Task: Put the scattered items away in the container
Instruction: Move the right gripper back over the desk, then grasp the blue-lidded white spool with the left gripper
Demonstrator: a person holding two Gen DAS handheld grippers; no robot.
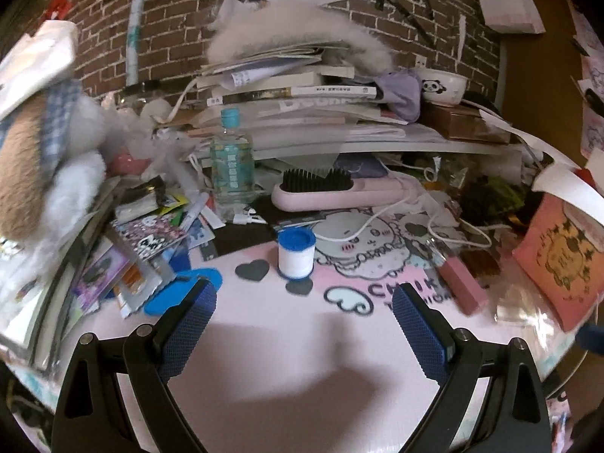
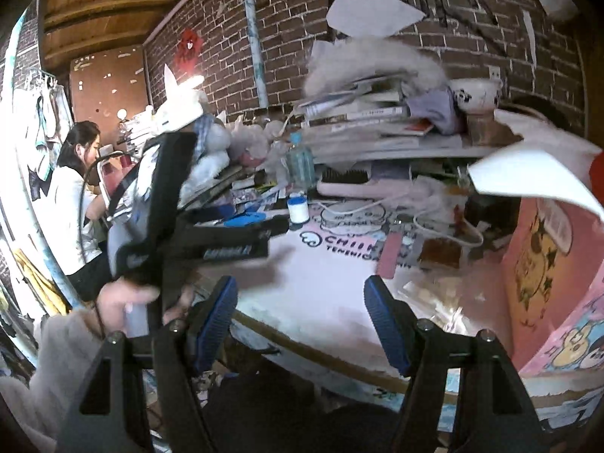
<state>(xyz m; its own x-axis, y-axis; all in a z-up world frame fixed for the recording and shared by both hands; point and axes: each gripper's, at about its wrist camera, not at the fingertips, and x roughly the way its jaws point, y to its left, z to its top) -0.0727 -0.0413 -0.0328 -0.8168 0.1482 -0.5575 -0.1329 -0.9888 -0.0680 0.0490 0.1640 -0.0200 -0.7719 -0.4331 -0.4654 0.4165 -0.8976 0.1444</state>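
Observation:
My left gripper (image 1: 304, 304) is open and empty above the pink cartoon mat (image 1: 264, 324). Ahead of it stands a small white jar with a blue lid (image 1: 296, 255). A pink bar (image 1: 462, 285) lies to the right and a pink box (image 1: 562, 264) stands at the far right. My right gripper (image 2: 302, 302) is open and empty near the desk's front edge. In its view the left gripper (image 2: 234, 234) reaches in from the left, the jar (image 2: 298, 208) sits beyond it, and the pink box (image 2: 547, 264) is at the right.
A clear bottle with a teal cap (image 1: 231, 162), a pink hairbrush (image 1: 336, 188) and white cables (image 1: 453, 232) lie further back. Cards and packets (image 1: 143, 253) pile at the left beside a plush toy (image 1: 41, 158). Stacked books (image 1: 302, 94) and a panda bowl (image 1: 443, 85) sit behind. A person (image 2: 75, 188) sits at left.

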